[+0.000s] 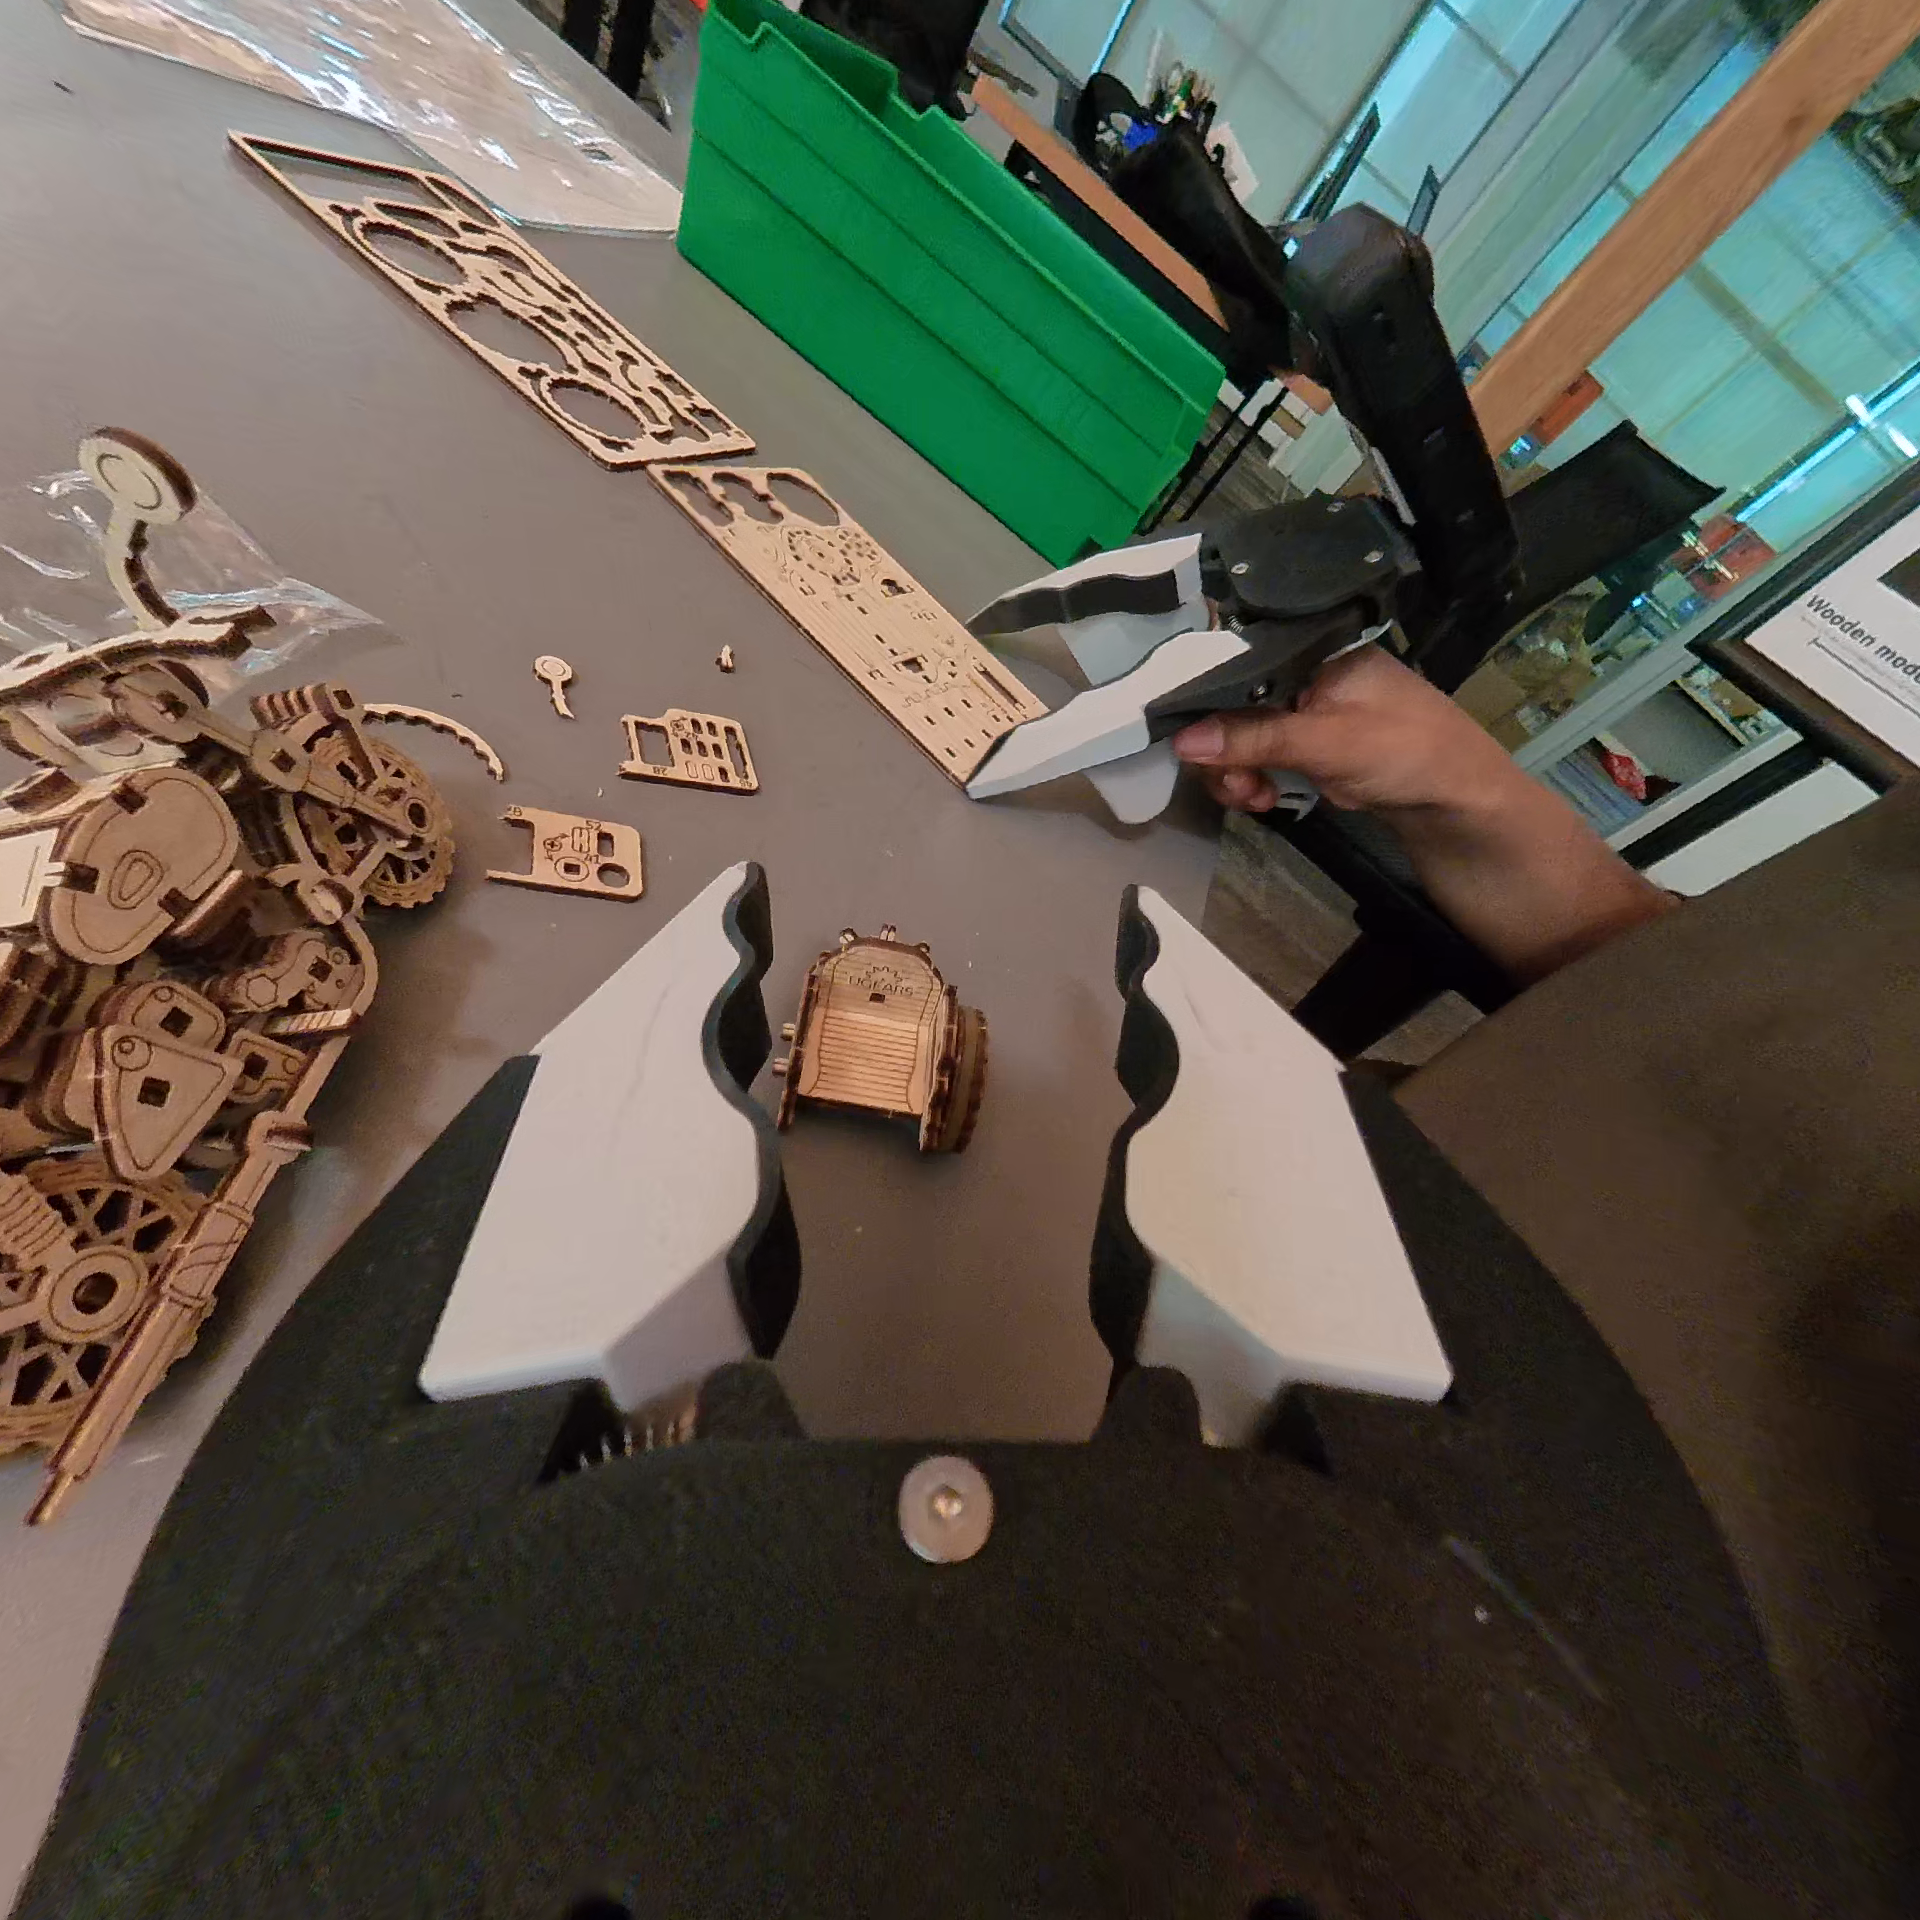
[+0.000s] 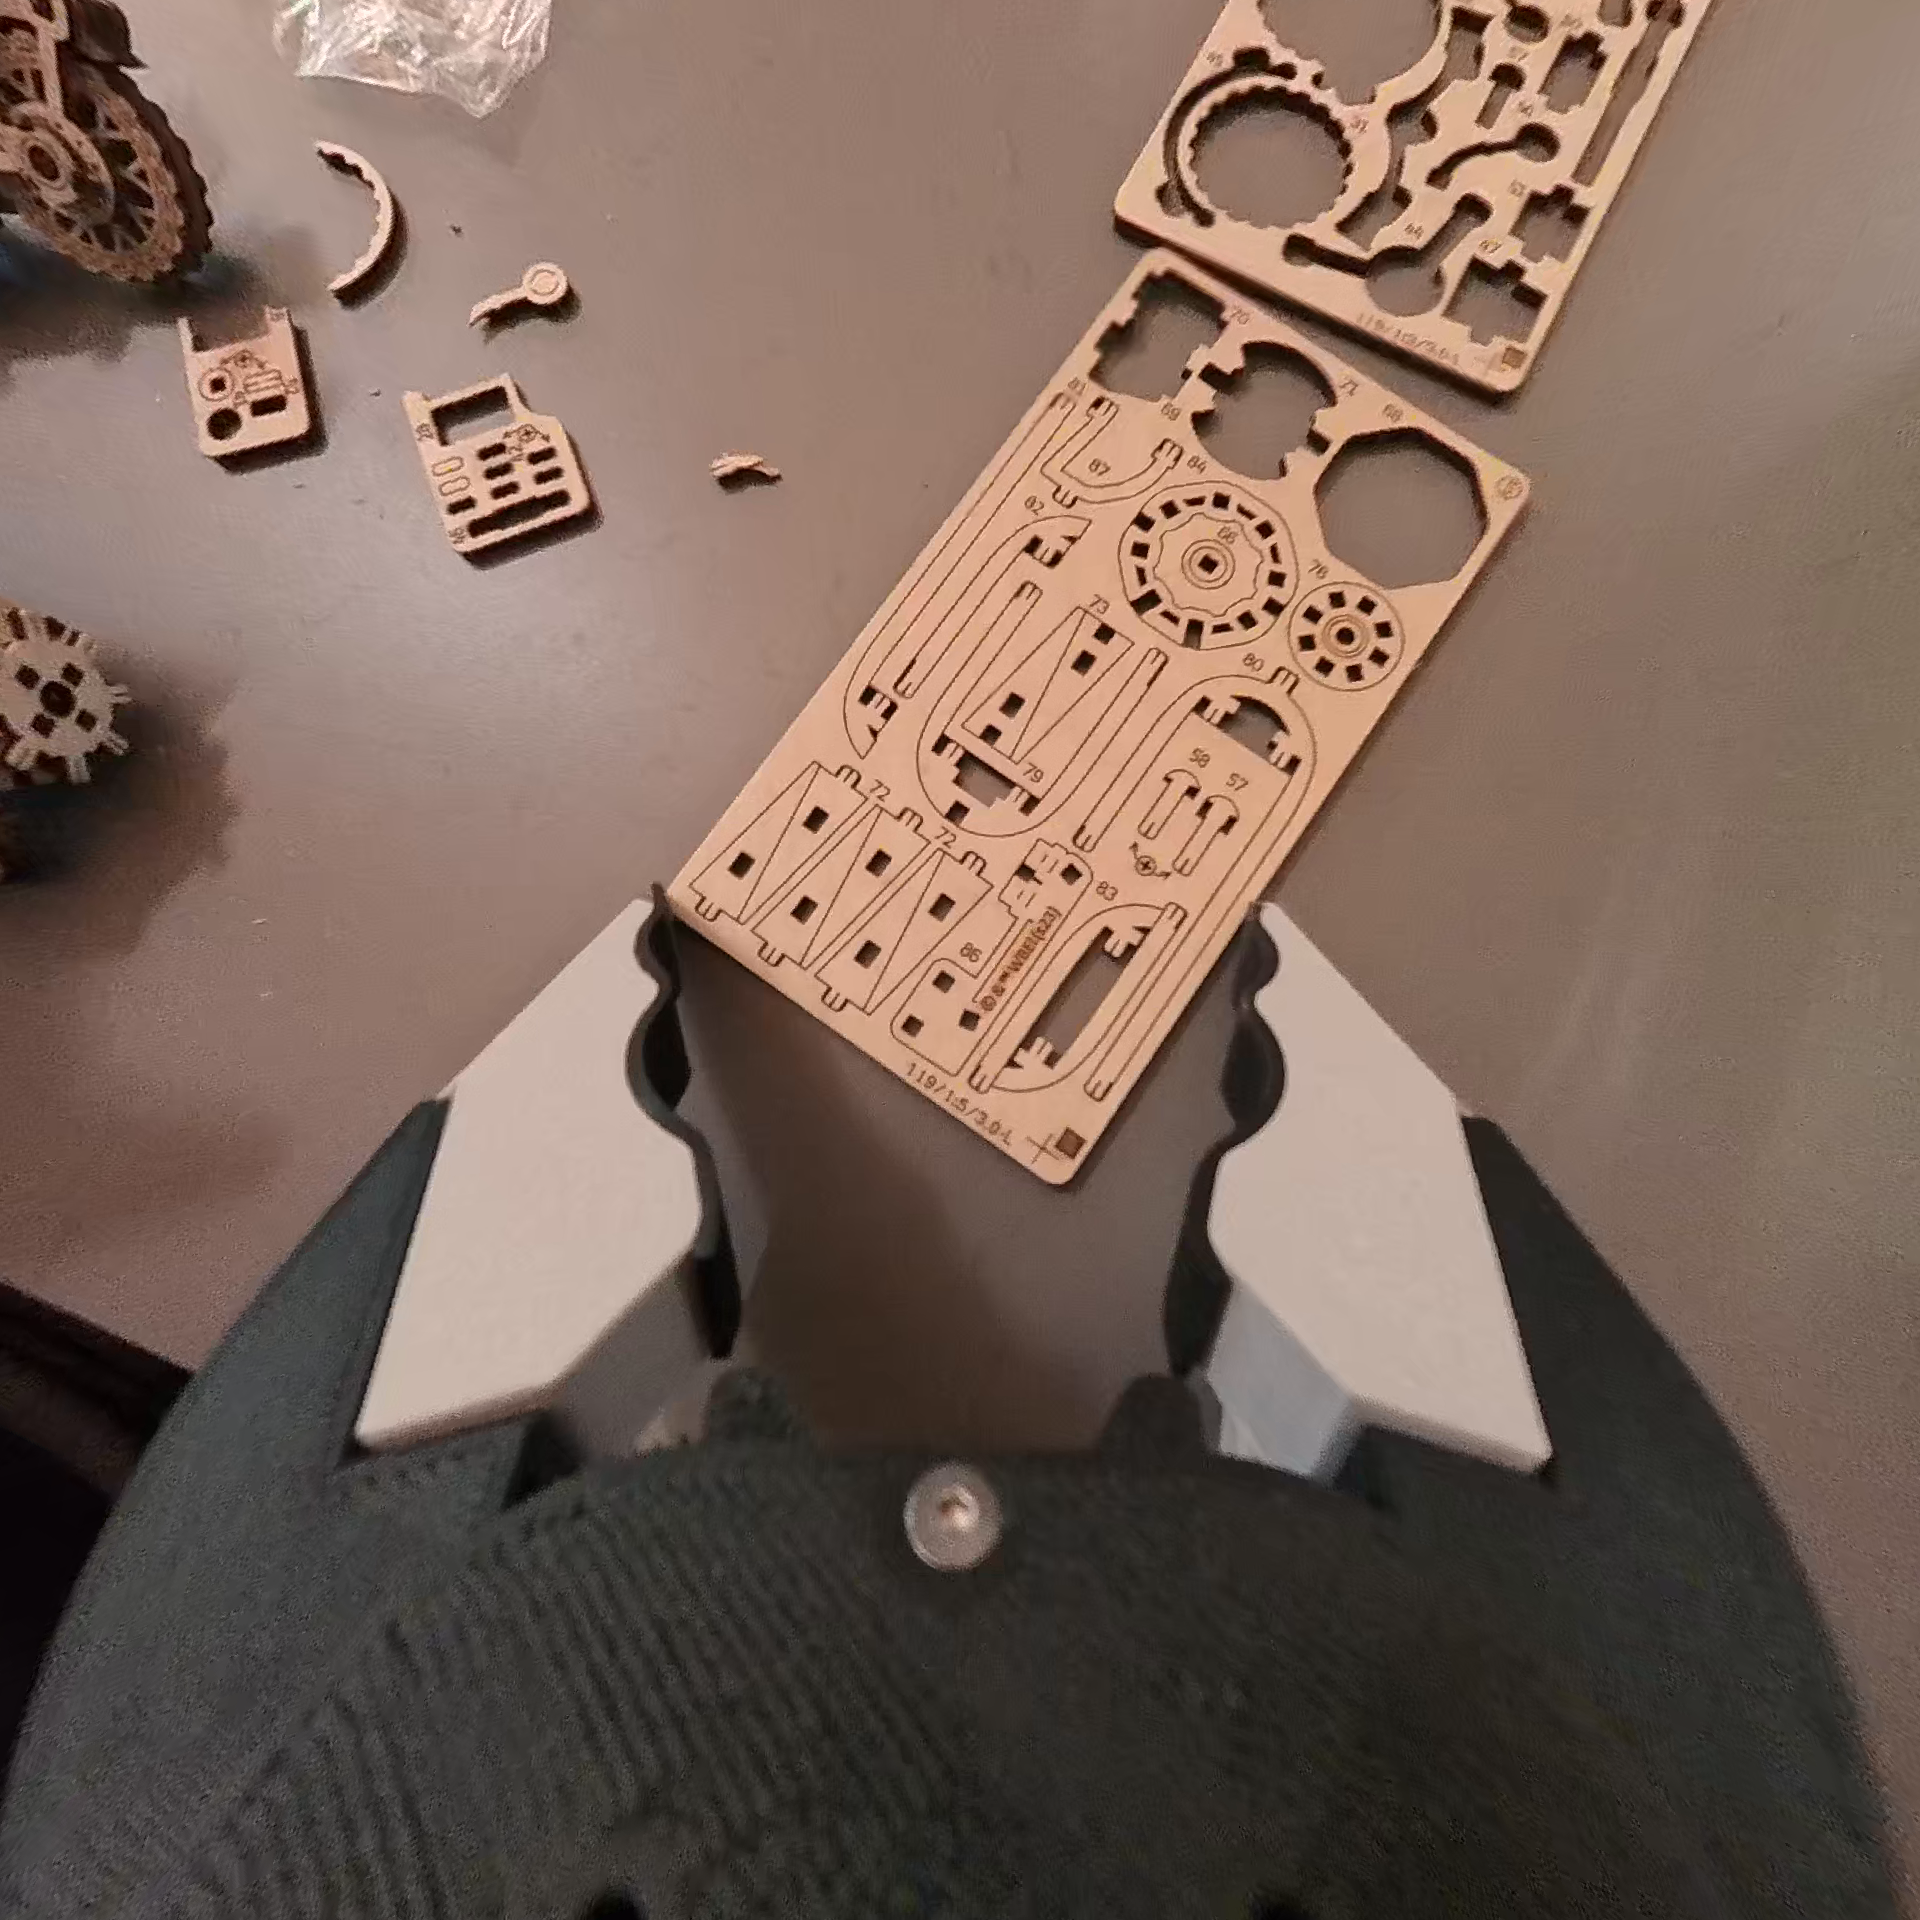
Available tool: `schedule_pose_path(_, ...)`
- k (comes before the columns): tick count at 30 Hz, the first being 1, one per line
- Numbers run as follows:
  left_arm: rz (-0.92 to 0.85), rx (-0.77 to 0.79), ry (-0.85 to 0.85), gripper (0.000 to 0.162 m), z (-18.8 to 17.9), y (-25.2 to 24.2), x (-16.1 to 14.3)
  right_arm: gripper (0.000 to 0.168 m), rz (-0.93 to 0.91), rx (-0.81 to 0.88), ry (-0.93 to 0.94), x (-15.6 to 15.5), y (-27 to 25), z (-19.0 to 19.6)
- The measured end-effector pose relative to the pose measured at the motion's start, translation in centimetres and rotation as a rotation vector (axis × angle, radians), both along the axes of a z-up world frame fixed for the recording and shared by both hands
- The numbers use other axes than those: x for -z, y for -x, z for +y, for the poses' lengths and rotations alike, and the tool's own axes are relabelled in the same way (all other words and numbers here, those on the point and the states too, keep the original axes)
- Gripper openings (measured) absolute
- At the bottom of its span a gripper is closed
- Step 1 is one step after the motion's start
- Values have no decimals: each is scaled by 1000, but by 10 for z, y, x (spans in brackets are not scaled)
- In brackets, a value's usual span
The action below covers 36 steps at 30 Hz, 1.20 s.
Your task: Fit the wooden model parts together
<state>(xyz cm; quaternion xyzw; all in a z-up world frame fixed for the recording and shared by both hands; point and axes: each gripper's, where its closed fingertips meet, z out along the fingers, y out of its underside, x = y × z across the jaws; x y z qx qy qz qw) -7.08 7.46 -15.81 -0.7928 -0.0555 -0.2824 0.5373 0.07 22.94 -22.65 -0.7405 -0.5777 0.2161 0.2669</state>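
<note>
A small assembled wooden block [image 1: 881, 1039] stands on the grey table between the fingers of my left gripper [image 1: 943, 883], which is open and empty just above it. My right gripper [image 2: 956, 914] is open and empty, its fingers to either side of the near end of a wooden parts sheet [image 2: 1091, 727] lying flat. It also shows in the left wrist view [image 1: 987, 707], at the near end of that sheet [image 1: 862, 613]. A heap of assembled wooden model parts [image 1: 156, 935] lies at the left.
Two flat loose pieces [image 1: 691, 750] [image 1: 571, 854], a curved toothed piece [image 1: 447, 732] and a small pin piece [image 1: 554, 681] lie mid-table. A second, mostly emptied sheet [image 1: 488, 291] lies farther back beside a green bin [image 1: 935, 281]. Clear plastic wrap [image 1: 156, 582] lies under the heap. The table edge is at the right. My left gripper is the nearer one to the curved toothed piece [image 1: 447, 732]: about 10 cm, against 15 cm. My right wrist view [image 2: 400, 245] looks at it from another angle.
</note>
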Motion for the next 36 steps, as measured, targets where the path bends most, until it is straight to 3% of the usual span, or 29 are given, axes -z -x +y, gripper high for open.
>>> schedule_pose_path(6, 19, -8, -42, 65, -1, -3, -11, 102, 2, -47, 54, -7, -7, -9)
schedule_pose_path(8, -2, 2, -97, 65, -1, -10, -26, 54, 42, -50, 68, -15, -7, -8)
schedule_pose_path(9, -25, 12, -127, 65, 0, -16, -35, 49, 53, -60, 97, -18, -8, -11)
schedule_pose_path(10, -55, 25, -154, 65, 0, -23, -43, 61, 49, -64, 125, -19, -10, -12)
schedule_pose_path(12, -123, 59, -182, 65, 3, -40, -55, 68, 49, -55, 117, -18, -12, -8)
schedule_pose_path(15, -201, 110, -195, 65, 9, -66, -61, 93, 47, 17, -37, -16, -10, 18)
schedule_pose_path(18, -236, 160, -191, 65, 15, -92, -58, 112, 80, 61, -22, -16, 4, 24)
schedule_pose_path(22, -220, 239, -151, 65, 17, -119, -46, 132, -29, 86, -10, 6, 5, 30)
schedule_pose_path(24, -198, 252, -143, 64, 16, -126, -41, 126, -25, 84, -10, 5, 4, 31)
schedule_pose_path(27, -173, 279, -129, 62, 12, -135, -33, 101, -26, 44, -11, 2, 1, 24)
schedule_pose_path(36, -69, 341, -94, 62, 0, -155, -16, 99, -77, -15, 30, 1, -27, 23)
